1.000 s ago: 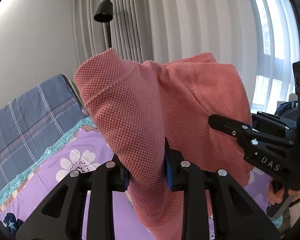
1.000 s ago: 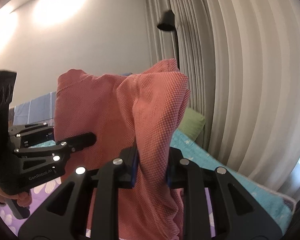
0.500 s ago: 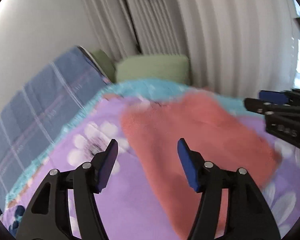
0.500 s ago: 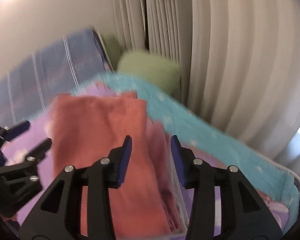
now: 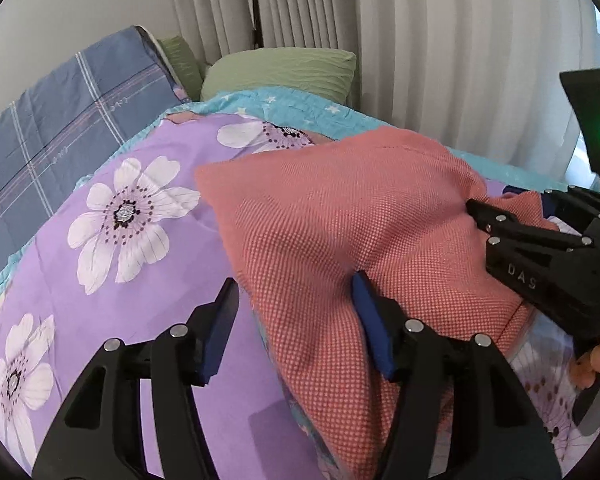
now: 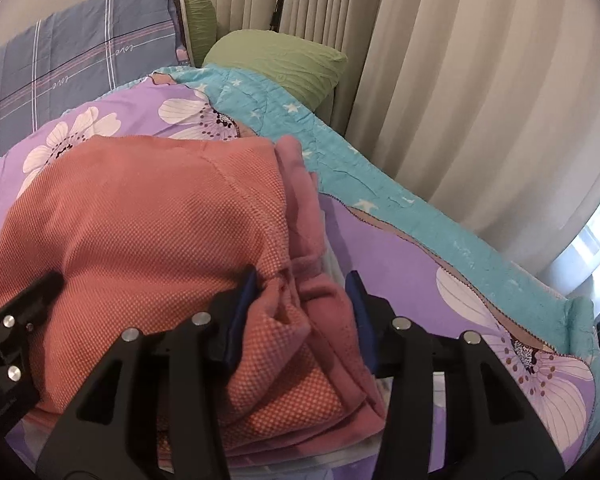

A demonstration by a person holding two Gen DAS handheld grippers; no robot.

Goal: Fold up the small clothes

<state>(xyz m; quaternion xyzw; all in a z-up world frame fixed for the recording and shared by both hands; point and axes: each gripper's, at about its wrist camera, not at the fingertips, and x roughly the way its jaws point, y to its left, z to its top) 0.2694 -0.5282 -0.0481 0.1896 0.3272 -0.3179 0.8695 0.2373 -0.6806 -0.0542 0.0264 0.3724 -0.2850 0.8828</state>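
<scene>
A coral waffle-knit garment (image 5: 340, 220) lies on the purple flowered bedspread (image 5: 140, 280). In the right wrist view the garment (image 6: 148, 208) rests on top of a pink fleece piece (image 6: 304, 232) in a folded pile. My left gripper (image 5: 296, 320) straddles the garment's near left edge. Its jaws are closing, apart from each other, the right pad against the cloth without pinching it. My right gripper (image 6: 300, 312) straddles the pile's near right corner, its jaws opening and cloth loose between them. Each gripper shows in the other's view: right gripper (image 5: 532, 256), left gripper (image 6: 16, 328).
A green pillow (image 5: 280, 72) and a blue plaid quilt (image 5: 60, 120) lie at the head of the bed. Pale curtains (image 6: 480, 100) hang along the bed's far side, past its teal border (image 6: 380, 192). A person's fingers (image 5: 592, 360) hold the right gripper's handle.
A second ago both grippers held the coral garment up in the air, shut on it. Both have come down, let go and opened, and the garment now lies on the bed.
</scene>
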